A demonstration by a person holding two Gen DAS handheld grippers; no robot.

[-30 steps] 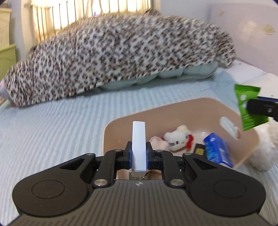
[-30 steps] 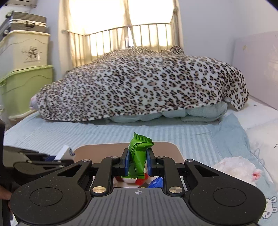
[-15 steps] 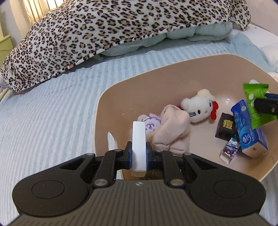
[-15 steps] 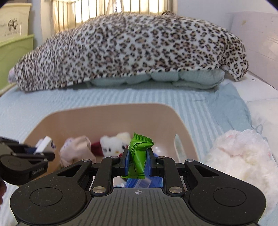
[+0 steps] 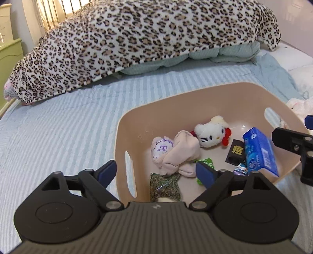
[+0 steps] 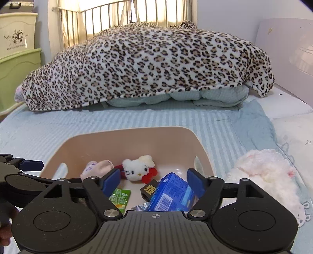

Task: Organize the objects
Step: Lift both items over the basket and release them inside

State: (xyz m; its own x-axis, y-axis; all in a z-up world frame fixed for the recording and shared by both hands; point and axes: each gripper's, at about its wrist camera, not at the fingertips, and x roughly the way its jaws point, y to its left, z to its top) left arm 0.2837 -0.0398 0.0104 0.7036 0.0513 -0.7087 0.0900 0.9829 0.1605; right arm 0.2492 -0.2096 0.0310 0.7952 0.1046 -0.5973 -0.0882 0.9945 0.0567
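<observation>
A beige basket (image 5: 176, 101) (image 6: 129, 136) sits on the striped bed. In it lie a white cat plush (image 5: 210, 131) (image 6: 138, 170), a pink sock bundle (image 5: 176, 154) (image 6: 96, 168), a blue box (image 5: 260, 152) (image 6: 172, 193), a black box (image 5: 236, 153) (image 6: 149, 190), a green snack packet (image 5: 206, 163) (image 6: 119, 199) and a dark green packet (image 5: 165, 186). My left gripper (image 5: 156, 172) is open and empty above the basket's near left edge. My right gripper (image 6: 154, 180) is open and empty above the basket's near side. A bit of a white thing (image 5: 164, 199) shows below the left gripper.
A leopard-print blanket (image 5: 137, 39) (image 6: 148, 64) lies heaped across the back of the bed. A fluffy white plush (image 6: 268, 175) lies right of the basket. Green and cream storage boxes (image 6: 17, 58) stand at the left. A metal bed rail (image 6: 127, 13) is behind.
Both grippers have opened. The left one let go of the white block and the right one let go of the green packet, which now lies in the basket.
</observation>
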